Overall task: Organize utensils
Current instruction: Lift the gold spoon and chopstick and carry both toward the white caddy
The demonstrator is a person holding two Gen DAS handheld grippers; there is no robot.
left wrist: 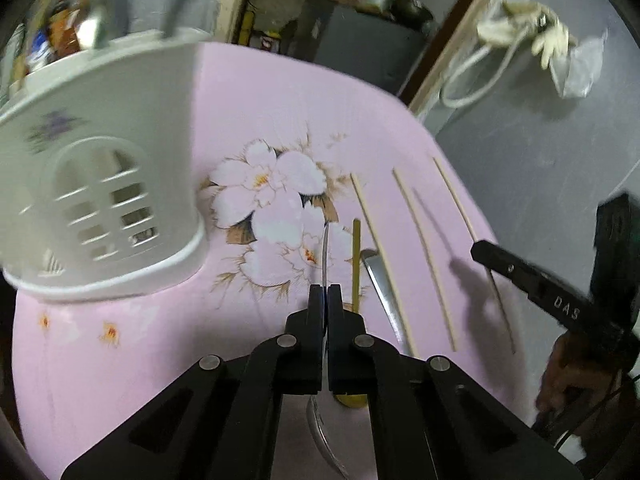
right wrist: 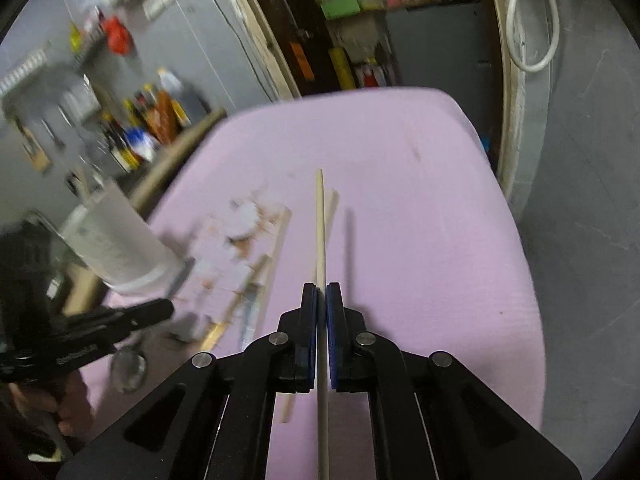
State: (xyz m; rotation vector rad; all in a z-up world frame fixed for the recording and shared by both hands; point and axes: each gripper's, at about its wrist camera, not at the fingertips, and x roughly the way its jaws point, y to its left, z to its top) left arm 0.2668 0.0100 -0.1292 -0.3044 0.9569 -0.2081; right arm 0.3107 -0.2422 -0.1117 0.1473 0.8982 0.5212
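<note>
Left wrist view: you are pinching the metal spoon (left wrist: 326,256) by its handle in the left gripper (left wrist: 325,292), jaws pressed together on it, bowl hanging underneath, the utensil holder (left wrist: 100,184) standing near on the left (likely its destination). Chopsticks (left wrist: 424,256) are lying apart on the pink table (left wrist: 120,380). Right wrist view: you are clamping one chopstick (right wrist: 320,220) lengthwise in the right gripper (right wrist: 321,292), tip pointing forward above the table.

White letters "DAS" on the black finger of the right tongs (left wrist: 480,250).
</note>
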